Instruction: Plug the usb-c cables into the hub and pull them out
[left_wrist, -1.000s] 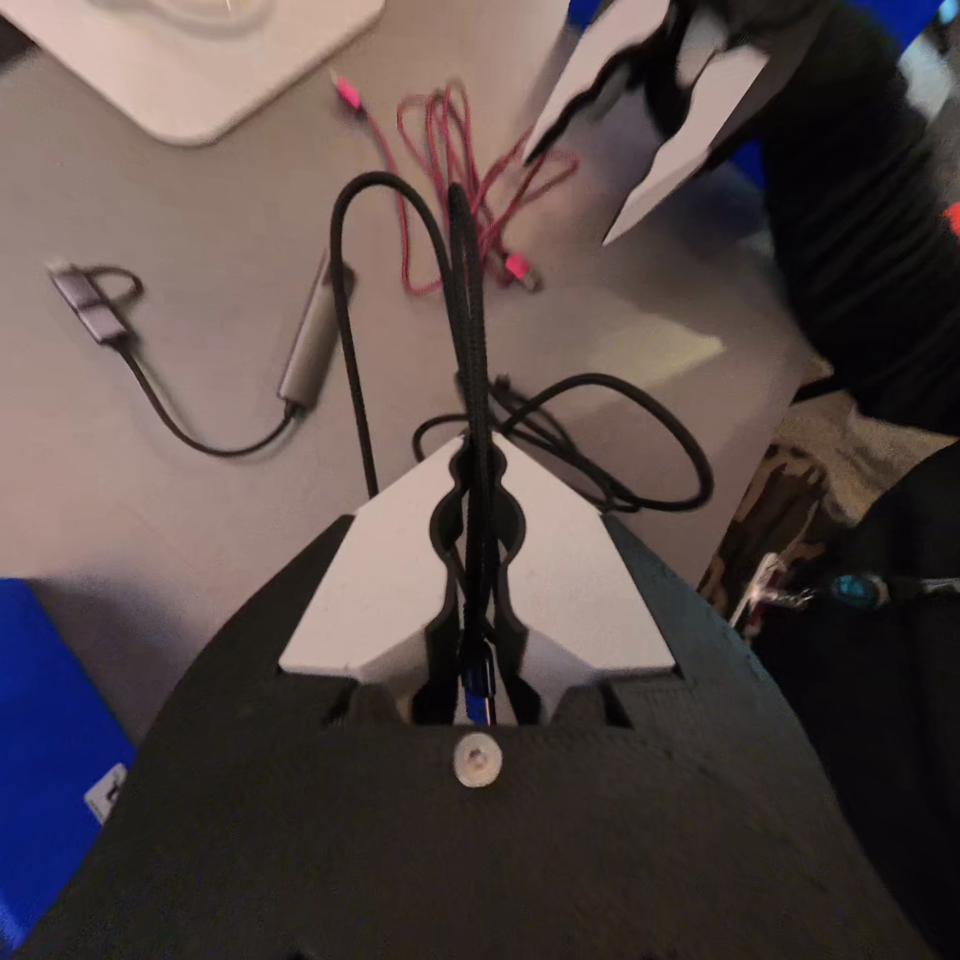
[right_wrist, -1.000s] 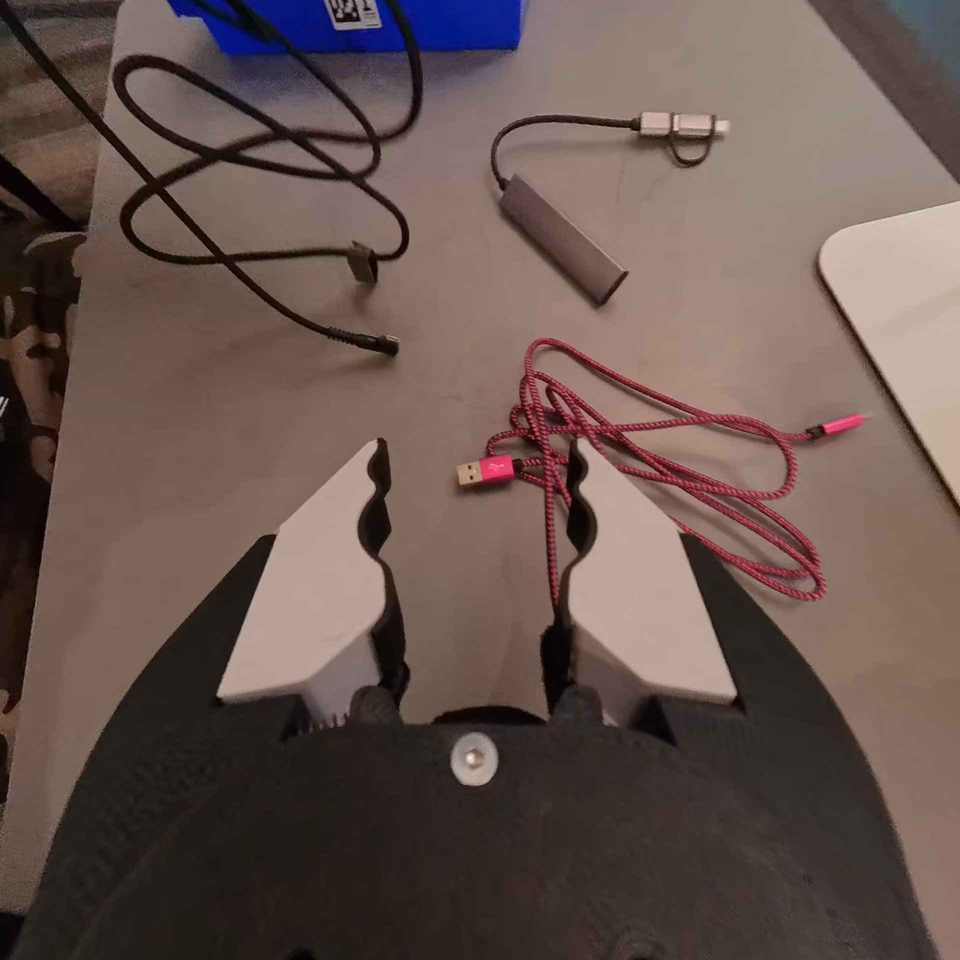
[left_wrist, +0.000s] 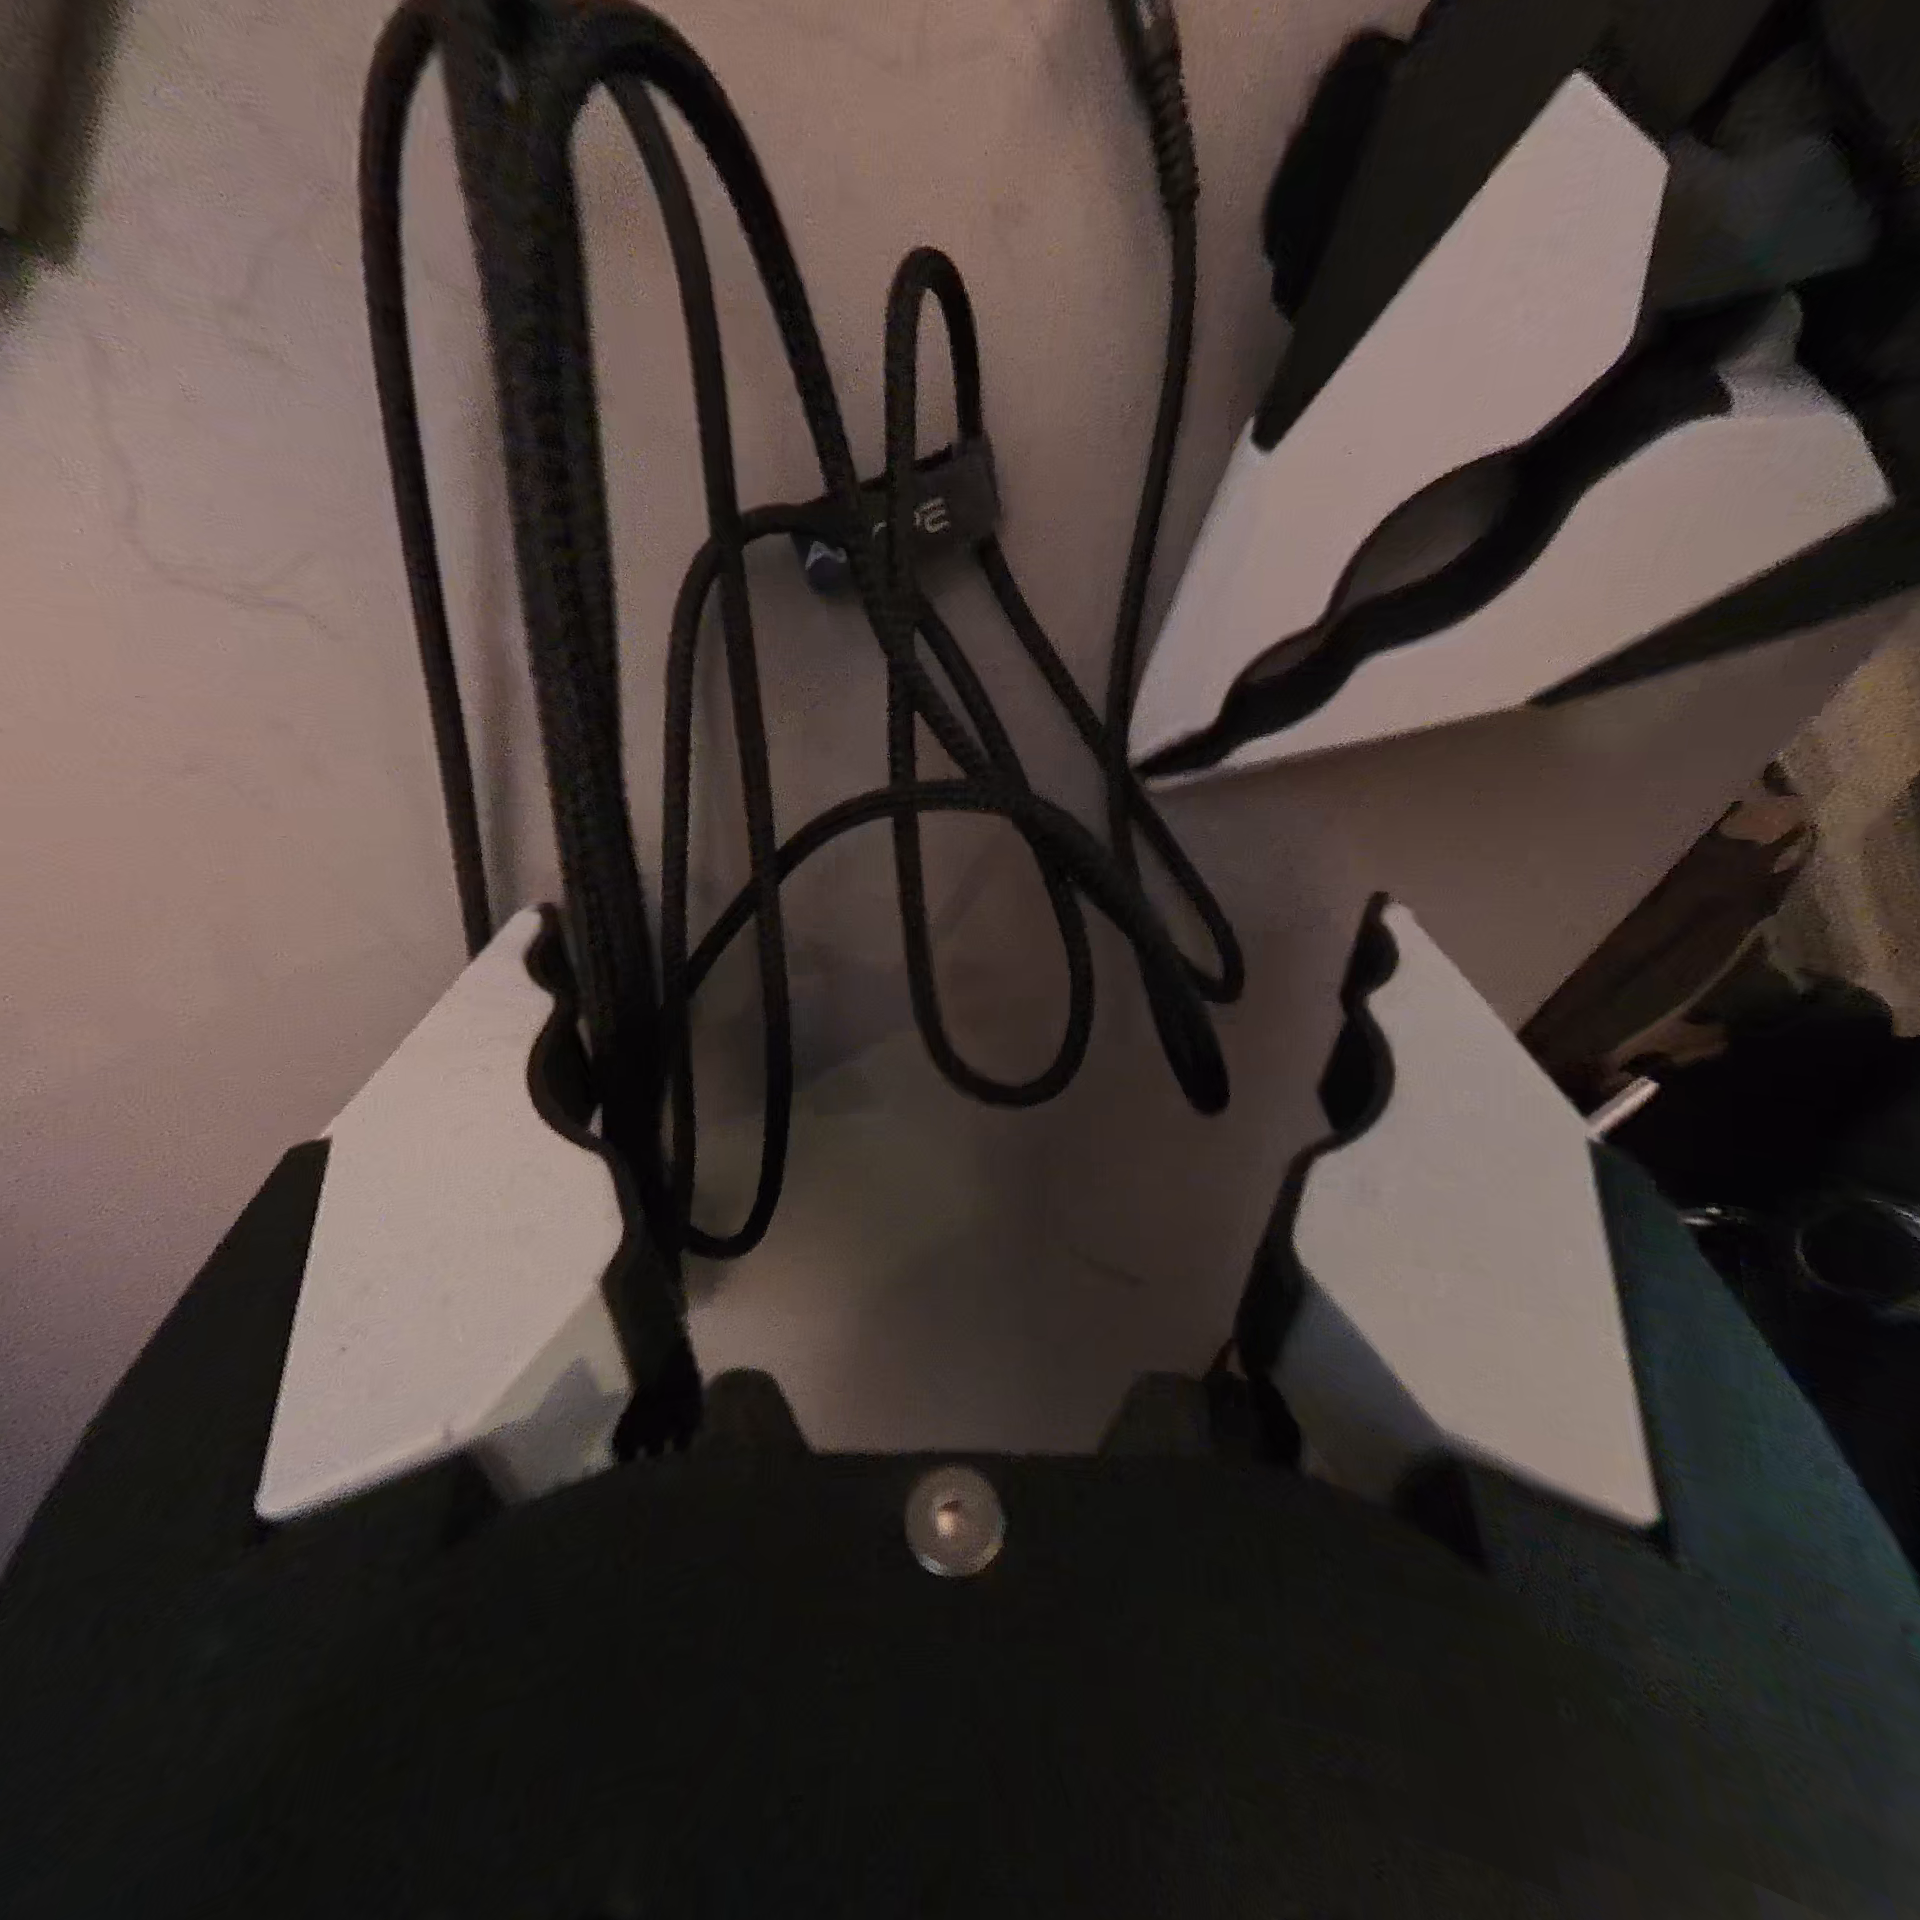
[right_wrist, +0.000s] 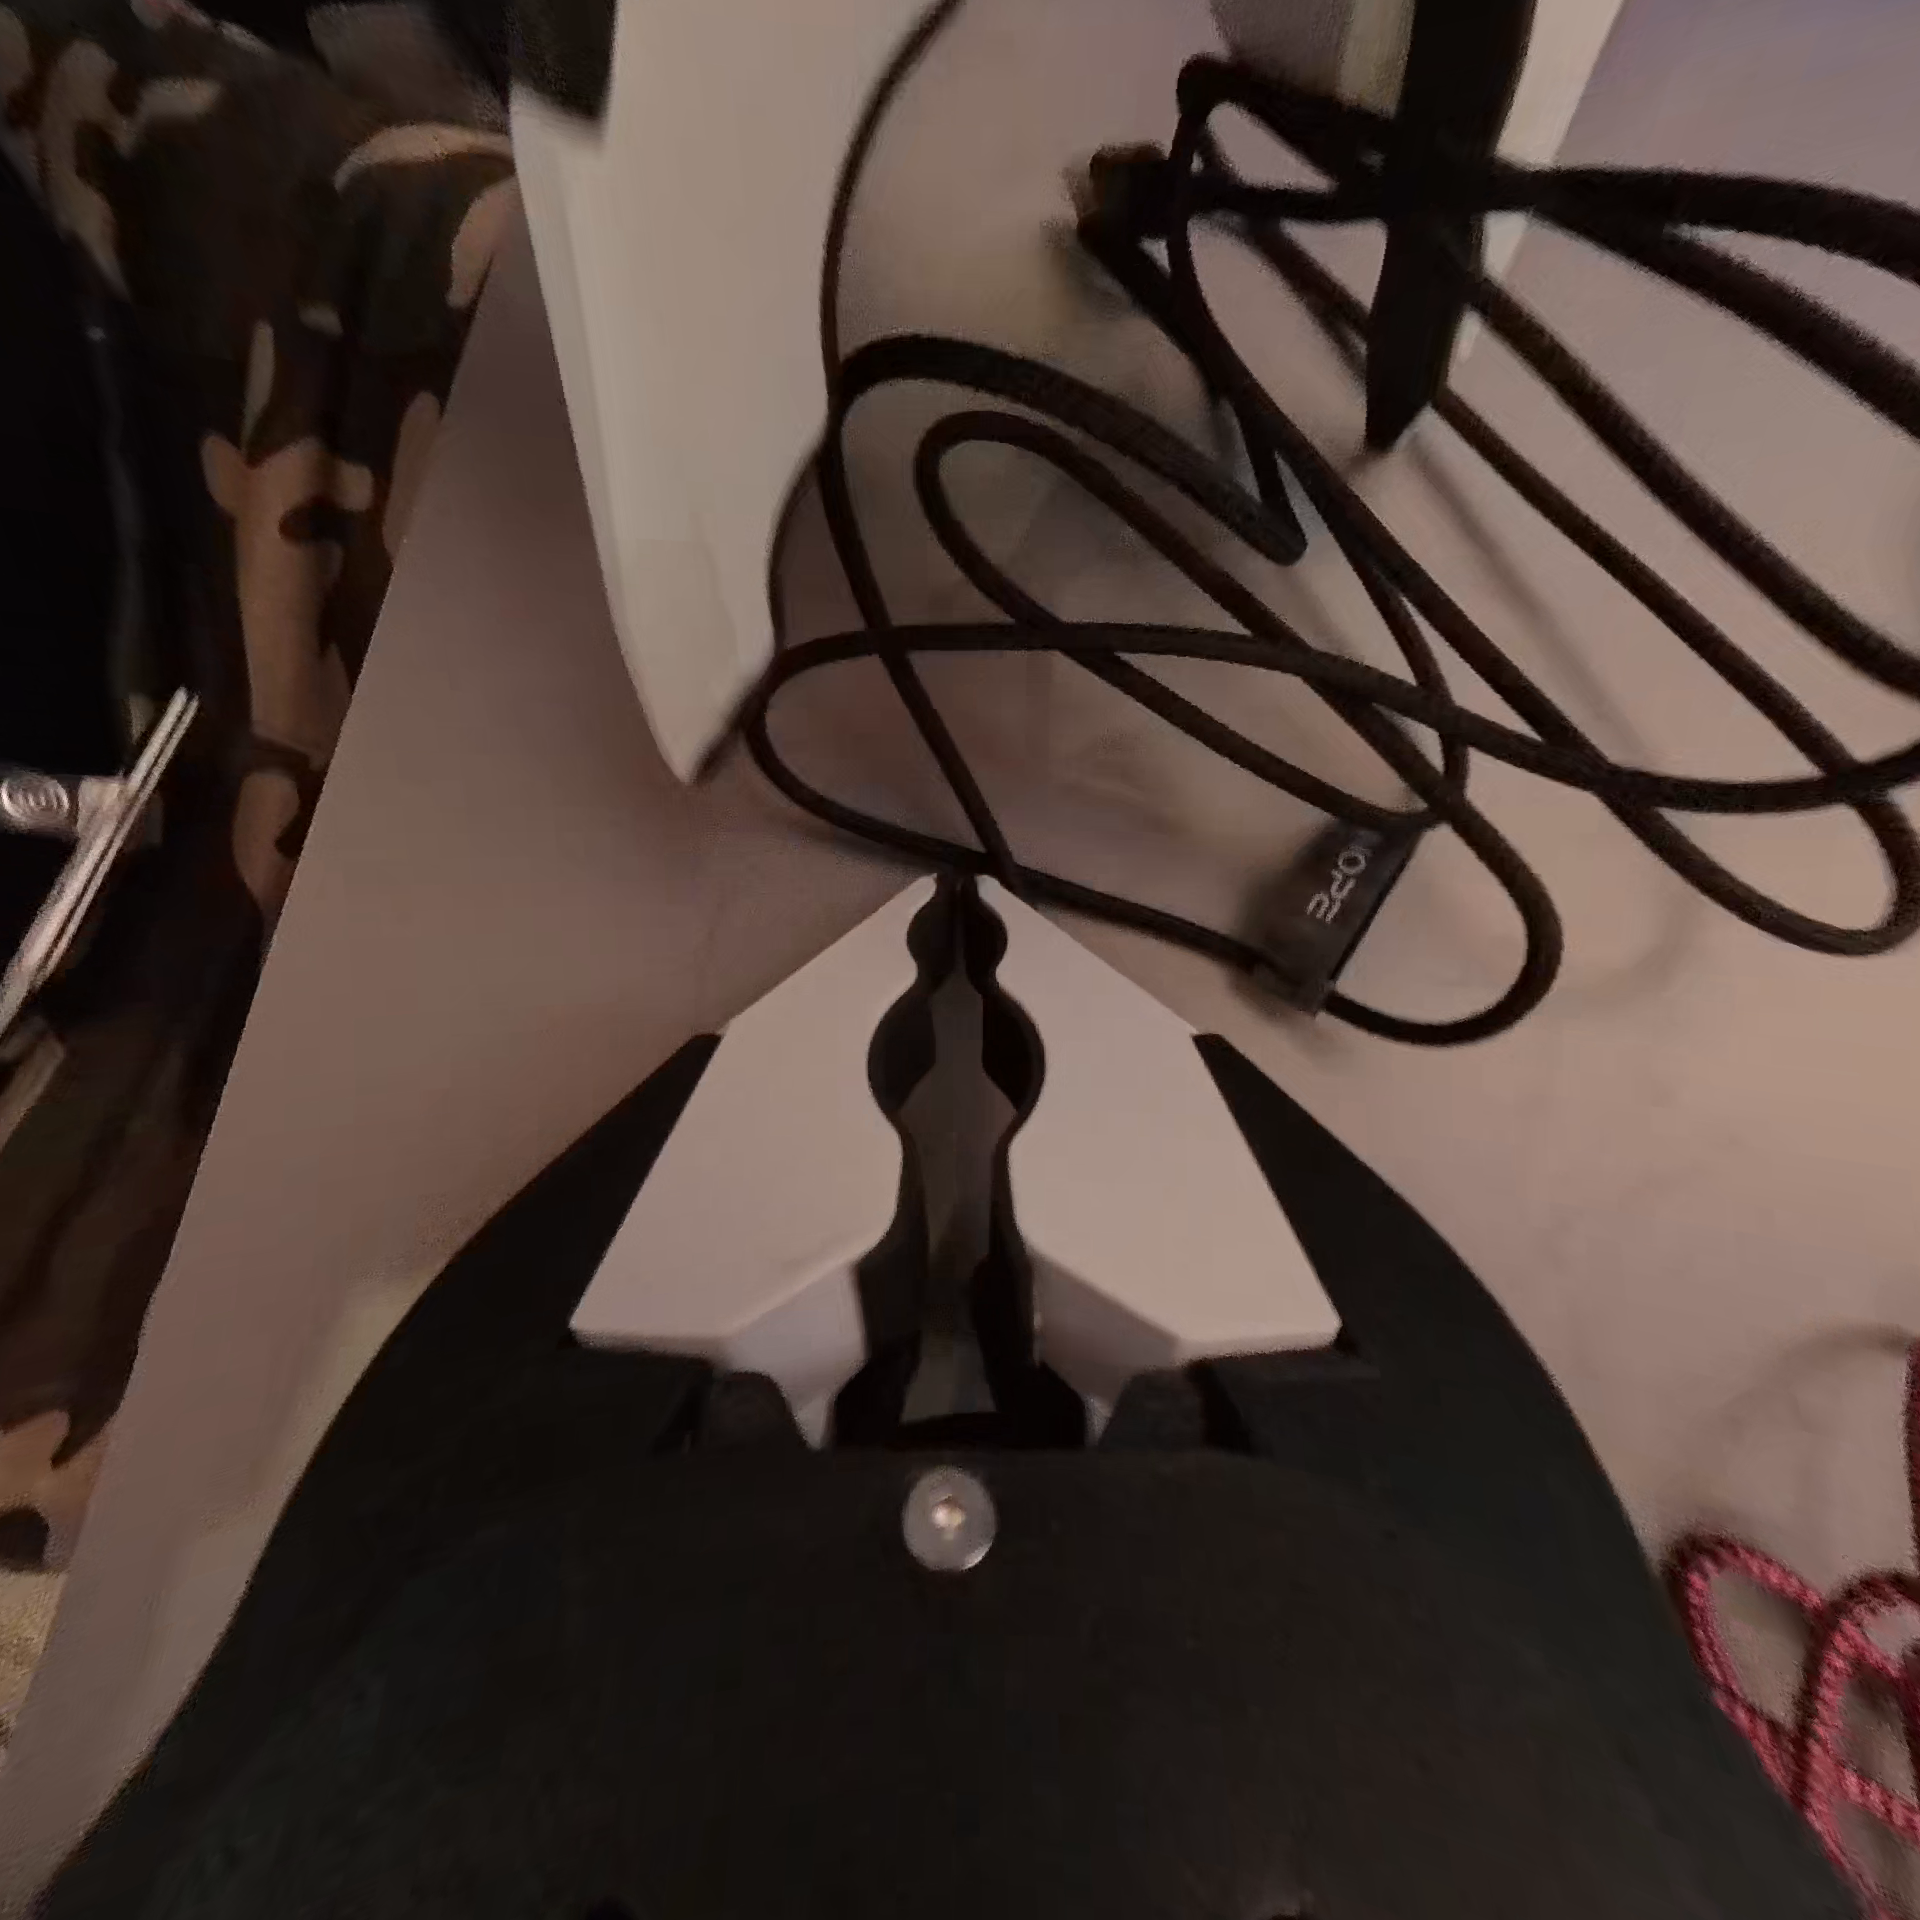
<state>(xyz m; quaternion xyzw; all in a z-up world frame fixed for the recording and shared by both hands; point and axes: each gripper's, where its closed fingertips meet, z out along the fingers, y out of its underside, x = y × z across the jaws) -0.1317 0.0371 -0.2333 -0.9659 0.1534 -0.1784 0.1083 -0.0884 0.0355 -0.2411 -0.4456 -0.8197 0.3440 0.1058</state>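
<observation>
A black braided cable (left_wrist: 935, 831) lies in loose loops on the grey table (left_wrist: 208, 623), with a black strap (left_wrist: 904, 520) around it. My left gripper (left_wrist: 956, 935) is open, low over the loops, and one strand rests against its left finger (left_wrist: 468, 1195). My right gripper (right_wrist: 961, 888) is shut with its tips pinching a strand of the black cable (right_wrist: 1143, 665). It shows at the upper right of the left wrist view (left_wrist: 1143, 764). In the right wrist view the open left gripper (right_wrist: 1039, 603) is just ahead. I cannot make out the hub.
Part of a pink braided cable (right_wrist: 1818, 1714) lies at the lower right of the right wrist view. The table's edge (right_wrist: 312, 831) runs along the left there, with camouflage-patterned fabric (right_wrist: 239, 468) beyond it. The strap (right_wrist: 1340, 904) lies right of my right fingertips. My right fingertips sit around 6 cm from my left ones.
My left gripper has opened, let go of the black cable and dropped close to the table. My right gripper has moved from the pink cable to the black one and shut on it.
</observation>
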